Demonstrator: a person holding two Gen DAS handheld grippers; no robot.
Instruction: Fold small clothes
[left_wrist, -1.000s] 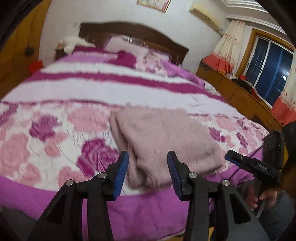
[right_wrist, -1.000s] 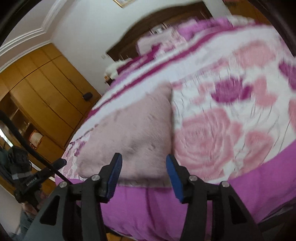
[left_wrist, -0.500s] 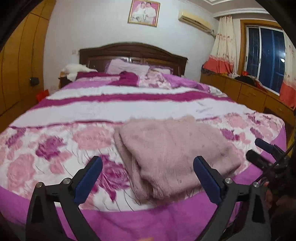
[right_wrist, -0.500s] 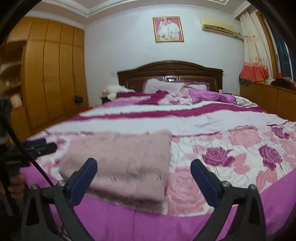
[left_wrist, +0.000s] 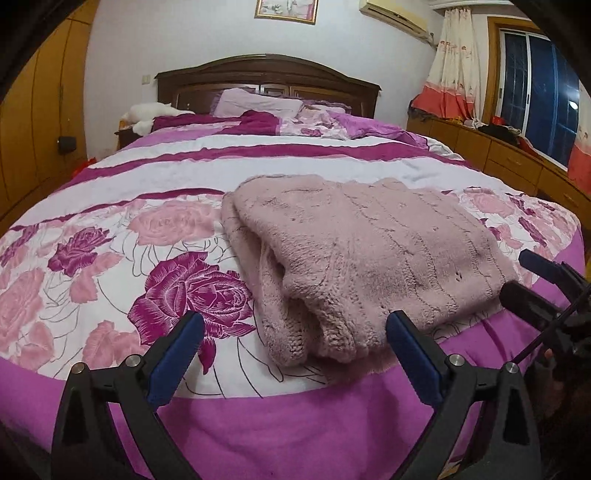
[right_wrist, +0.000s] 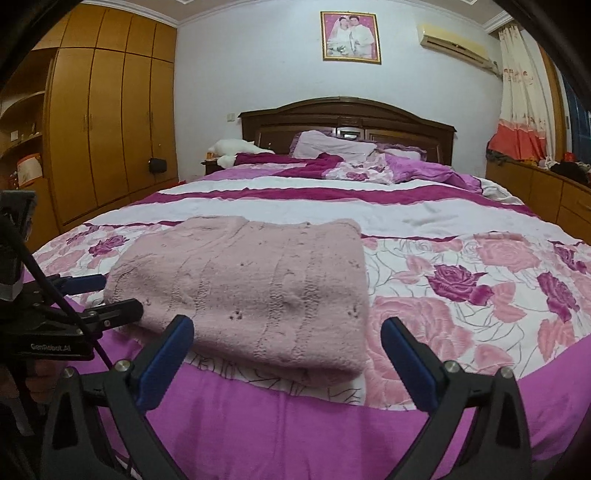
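**Soft pink sweater lies folded on the bed, right in front of both open tongs.**

The pink sweater (left_wrist: 369, 254) looks fluffy, thick and floppy, so it will probably bend and sag when lifted, and it should not break or slip much. It is a knit with little holes and long ridges, and it is folded into a chunky block with rolled layers showing at the end nearest the left tongs (left_wrist: 295, 343). A good place to grab is likely that thick near edge, pinching all the layers at once. The left tongs stand wide apart with nothing between them, just short of the sweater. The right tongs (right_wrist: 286, 345) are wide apart and empty too, with the sweater just ahead and a bit to their left. The sweater rests near the close edge of the rose bedspread (right_wrist: 480, 280).
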